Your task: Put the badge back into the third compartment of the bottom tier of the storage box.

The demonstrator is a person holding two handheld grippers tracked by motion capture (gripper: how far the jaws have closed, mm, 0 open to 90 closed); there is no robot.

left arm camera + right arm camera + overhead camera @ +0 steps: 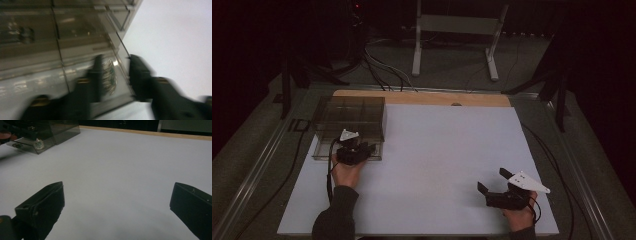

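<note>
Both tongs sit over the white sheet on the worktop, doing different jobs. At the sheet's near right corner the right gripper [493,186] rests low in the person's hand with its jaws spread wide and nothing between them, apparently parked out of the way. Near the far left corner the left gripper [371,149] reaches into the low, open front section of a smoky clear compartment box [349,117]. In the left gripper view its jaws [113,75] stand apart, straddling the box's right-hand wall: one jaw is inside the tray, the other outside over the sheet. A small shiny bundle, perhaps wire rings or clips [109,75], lies in that corner compartment, right against the inner jaw; blur hides whether it is touched. This placing suggests picking the bundle.
</note>
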